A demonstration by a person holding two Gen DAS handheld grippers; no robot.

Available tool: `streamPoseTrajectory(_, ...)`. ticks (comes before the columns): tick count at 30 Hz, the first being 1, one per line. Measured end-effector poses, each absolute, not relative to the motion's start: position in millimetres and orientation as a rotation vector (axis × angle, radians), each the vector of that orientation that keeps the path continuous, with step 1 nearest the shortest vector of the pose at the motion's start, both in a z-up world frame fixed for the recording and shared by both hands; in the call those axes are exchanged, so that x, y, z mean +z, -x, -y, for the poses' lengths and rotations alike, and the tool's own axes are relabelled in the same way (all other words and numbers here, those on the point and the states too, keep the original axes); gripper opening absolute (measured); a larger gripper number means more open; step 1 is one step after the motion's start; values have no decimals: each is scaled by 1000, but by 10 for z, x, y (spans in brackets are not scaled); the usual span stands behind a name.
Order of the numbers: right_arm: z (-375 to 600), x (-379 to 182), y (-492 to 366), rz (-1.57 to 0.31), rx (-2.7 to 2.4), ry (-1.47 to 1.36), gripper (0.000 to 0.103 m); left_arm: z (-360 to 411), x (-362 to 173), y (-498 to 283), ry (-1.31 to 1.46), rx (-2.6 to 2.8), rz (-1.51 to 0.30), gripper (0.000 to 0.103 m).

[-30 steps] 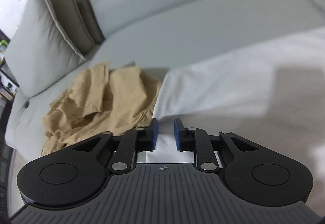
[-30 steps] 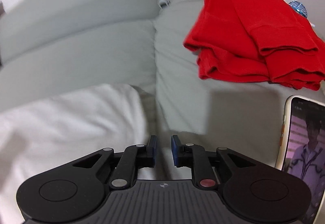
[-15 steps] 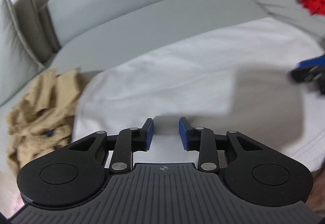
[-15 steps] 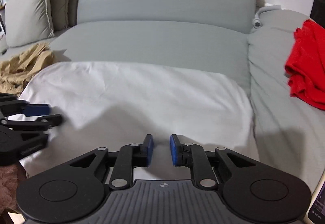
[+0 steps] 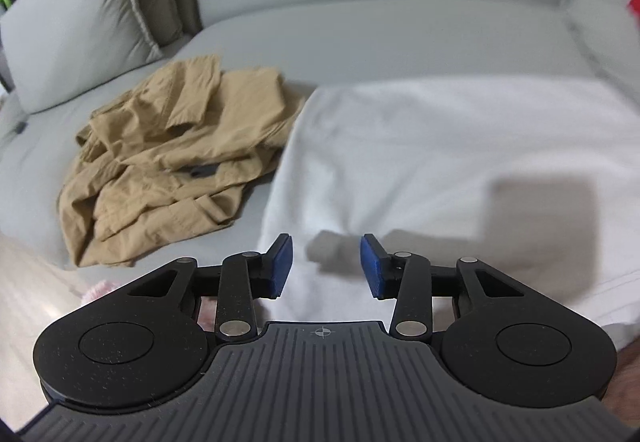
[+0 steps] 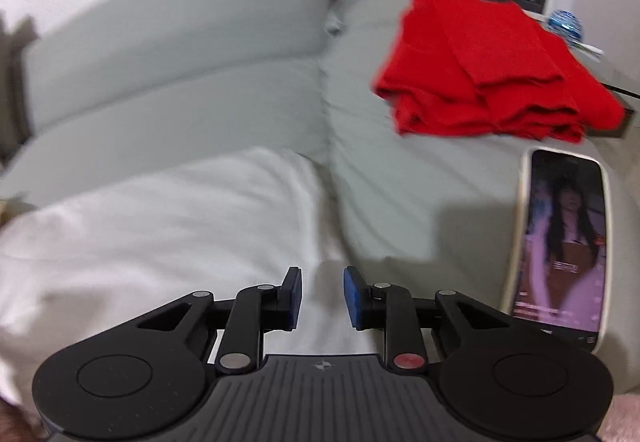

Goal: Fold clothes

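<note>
Left gripper [image 5: 326,266] has spread wider over the white garment [image 5: 440,145].

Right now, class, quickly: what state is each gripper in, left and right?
Left gripper: open, empty, over the white garment.
Right gripper: open, empty, fingers narrowly apart.

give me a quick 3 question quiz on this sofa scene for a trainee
1. True or false: the left gripper is shut on the white garment.
2. Which piece already looks folded? A) tan garment B) red garment C) white garment
3. Fill in: the object lying on the sofa to the right of the right gripper, screen lit, is a ____.

Key: 1 false, both grippers are open and hold nothing. 2 B. 3 phone.
</note>
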State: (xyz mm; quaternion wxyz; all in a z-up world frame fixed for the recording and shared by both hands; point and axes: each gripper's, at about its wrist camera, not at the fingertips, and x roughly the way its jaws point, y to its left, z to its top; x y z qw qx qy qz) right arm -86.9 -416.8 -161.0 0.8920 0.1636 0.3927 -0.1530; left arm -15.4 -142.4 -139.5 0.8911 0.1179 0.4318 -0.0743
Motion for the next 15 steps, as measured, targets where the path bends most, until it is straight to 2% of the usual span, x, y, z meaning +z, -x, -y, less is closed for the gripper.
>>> streamPoseTrajectory(5,3813,-1559,882,-832,-147,-353,24,1714,-1428,255,-254,-289,-904,44)
streamPoseTrajectory(9,3655,-1649,808,-894,-79,-318,24,1866,-1649,301,-350,-324,-951,45)
streamPoseTrajectory(12,3715,-1766,771,-988,-126,-317,13,1791,-1707,269,-355,-291,-1018,47)
streamPoseTrajectory(15,3951,-1802,836,-1038,-229,-420,10,1712,-1762,235,-358,-255,-1086,48)
